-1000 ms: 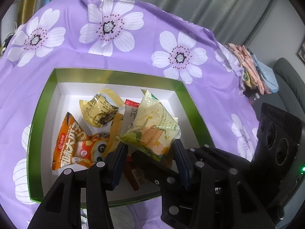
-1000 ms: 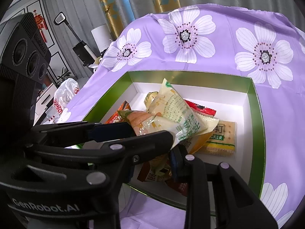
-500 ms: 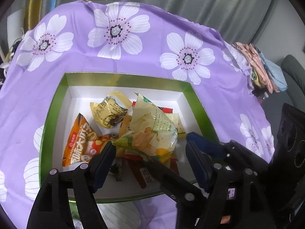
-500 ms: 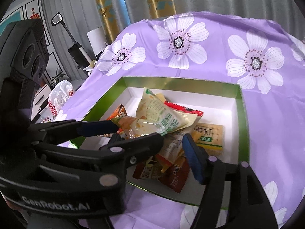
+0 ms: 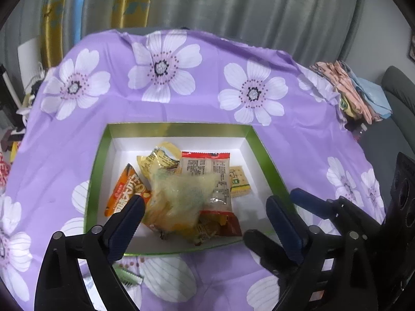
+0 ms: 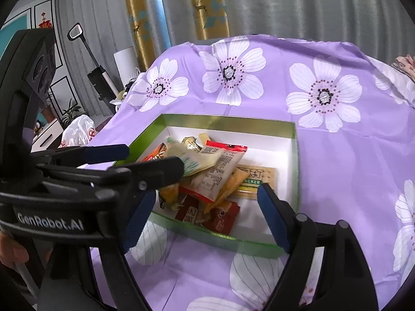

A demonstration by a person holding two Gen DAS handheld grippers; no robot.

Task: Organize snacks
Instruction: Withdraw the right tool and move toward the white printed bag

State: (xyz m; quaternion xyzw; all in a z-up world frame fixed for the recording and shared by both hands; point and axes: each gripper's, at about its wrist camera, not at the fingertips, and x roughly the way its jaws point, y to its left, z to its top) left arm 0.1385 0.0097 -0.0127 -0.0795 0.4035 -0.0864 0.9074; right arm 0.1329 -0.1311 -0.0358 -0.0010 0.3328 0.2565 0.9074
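A green box with a white inside sits on the purple flowered cloth and holds several snack packets. A yellow-green packet, blurred, lies on top of the heap, also seen in the right wrist view. Around it are an orange packet, a red-edged white packet and a cracker pack. My left gripper hangs over the box's near edge, jaws opening, nothing pressed between them. My right gripper is beside it over the same edge, jaws opening too, holding nothing.
A small green-and-white wrapper lies on the cloth in front of the box. Folded cloths are piled at the table's right edge by a grey seat. A white plastic bag and an upright vacuum stand left of the table.
Both grippers opened and let go of the yellow-green packet, which dropped onto the heap in the box. Both have pulled up and back from the box.
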